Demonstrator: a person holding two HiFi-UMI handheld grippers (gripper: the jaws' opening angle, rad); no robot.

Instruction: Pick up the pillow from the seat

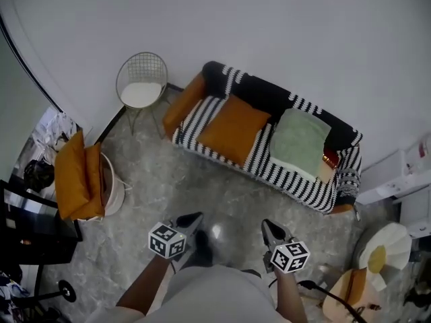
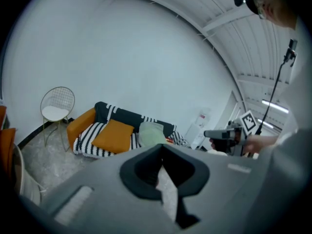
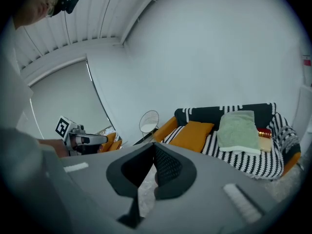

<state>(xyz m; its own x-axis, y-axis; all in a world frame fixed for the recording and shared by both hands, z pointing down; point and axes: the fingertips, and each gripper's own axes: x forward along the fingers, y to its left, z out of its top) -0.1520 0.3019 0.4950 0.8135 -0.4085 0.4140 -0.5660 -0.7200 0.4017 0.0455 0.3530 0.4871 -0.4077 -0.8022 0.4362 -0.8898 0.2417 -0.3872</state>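
An orange pillow lies on the seat of a black-and-white striped sofa, next to a pale green pillow. The same orange pillow shows in the left gripper view, and in the right gripper view the orange pillow sits left of the green one. My left gripper and right gripper hover well short of the sofa, over the floor near my body. Both are shut and empty, jaws pressed together.
A white wire chair stands left of the sofa. Orange cushions rest in a white basket at the left. A dark table is at the lower left, a round pale object at the lower right. Grey marble floor lies between me and the sofa.
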